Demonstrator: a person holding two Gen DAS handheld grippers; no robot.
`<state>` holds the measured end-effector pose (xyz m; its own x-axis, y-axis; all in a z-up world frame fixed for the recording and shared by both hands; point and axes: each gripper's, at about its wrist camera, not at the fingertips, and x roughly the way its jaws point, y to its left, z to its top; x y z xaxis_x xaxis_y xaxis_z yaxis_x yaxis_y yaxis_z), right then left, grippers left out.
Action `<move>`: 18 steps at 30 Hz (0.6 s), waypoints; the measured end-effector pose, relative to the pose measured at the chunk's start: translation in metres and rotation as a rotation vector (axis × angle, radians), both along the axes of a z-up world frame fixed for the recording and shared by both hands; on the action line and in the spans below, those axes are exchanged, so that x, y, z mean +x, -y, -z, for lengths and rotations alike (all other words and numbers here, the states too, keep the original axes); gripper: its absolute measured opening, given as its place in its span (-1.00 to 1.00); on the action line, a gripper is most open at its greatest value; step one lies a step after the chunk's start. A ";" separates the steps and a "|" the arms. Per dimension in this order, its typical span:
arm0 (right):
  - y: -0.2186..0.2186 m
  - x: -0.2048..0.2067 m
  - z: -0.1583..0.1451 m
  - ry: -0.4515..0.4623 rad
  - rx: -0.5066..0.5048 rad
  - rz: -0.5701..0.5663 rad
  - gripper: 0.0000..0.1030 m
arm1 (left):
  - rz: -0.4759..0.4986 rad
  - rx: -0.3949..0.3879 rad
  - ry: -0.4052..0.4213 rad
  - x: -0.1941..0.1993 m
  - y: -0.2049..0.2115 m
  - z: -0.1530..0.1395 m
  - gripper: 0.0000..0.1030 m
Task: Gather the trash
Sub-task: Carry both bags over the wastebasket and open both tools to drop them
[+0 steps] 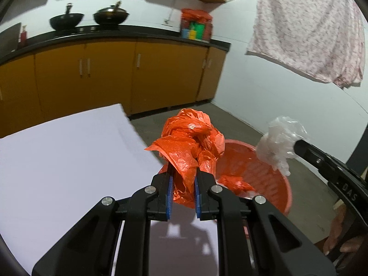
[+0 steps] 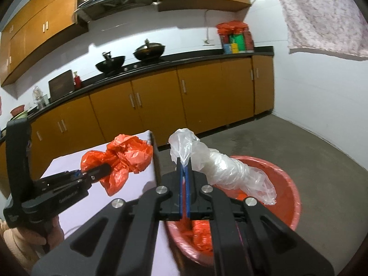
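the left gripper (image 1: 183, 174) has its blue-padded fingers (image 1: 169, 191) pinched on a crumpled orange plastic bag (image 1: 193, 138), most of which bunches up beyond the fingertips while a tail hangs down between them. the right gripper (image 2: 184, 177) has its fingers nearly closed on a thin fold of a clear plastic bag (image 2: 220, 170), whose bulk trails off to the right of the fingertips and droops over the red basin (image 2: 287, 184). that basin sits on the floor just below and ahead of both sets of fingers, beside the edge of the white table (image 1: 69, 151), and it already holds some orange plastic scraps (image 2: 200, 232) at the bottom, so part of the collecting looks done. what seems left is the drop itself: the clear bag hangs over the basin, and the orange bag appears to sit near its table-side rim, though depth is hard to judge. the visible part of the table shows no other trash, but much of it lies outside both views, so whether these are the last pieces cannot be told.
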<state>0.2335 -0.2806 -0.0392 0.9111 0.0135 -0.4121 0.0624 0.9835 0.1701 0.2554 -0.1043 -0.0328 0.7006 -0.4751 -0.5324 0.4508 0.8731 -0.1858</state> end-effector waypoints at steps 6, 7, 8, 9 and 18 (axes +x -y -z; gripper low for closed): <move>0.021 0.000 0.005 -0.003 0.011 0.036 -0.93 | 0.051 -0.003 -0.015 -0.002 0.027 0.005 -0.72; 0.024 0.000 0.007 -0.003 0.013 0.039 -0.93 | 0.057 -0.002 -0.017 -0.004 0.031 0.006 -0.72; 0.027 -0.001 0.008 -0.004 0.015 0.044 -0.93 | 0.063 -0.001 -0.019 -0.004 0.034 0.007 -0.72; 0.031 -0.001 0.009 -0.005 0.017 0.049 -0.93 | 0.071 0.002 -0.022 -0.003 0.039 0.009 -0.72; 0.058 0.003 0.013 -0.003 0.040 0.083 -0.93 | 0.106 0.017 -0.067 0.007 0.064 0.027 -0.71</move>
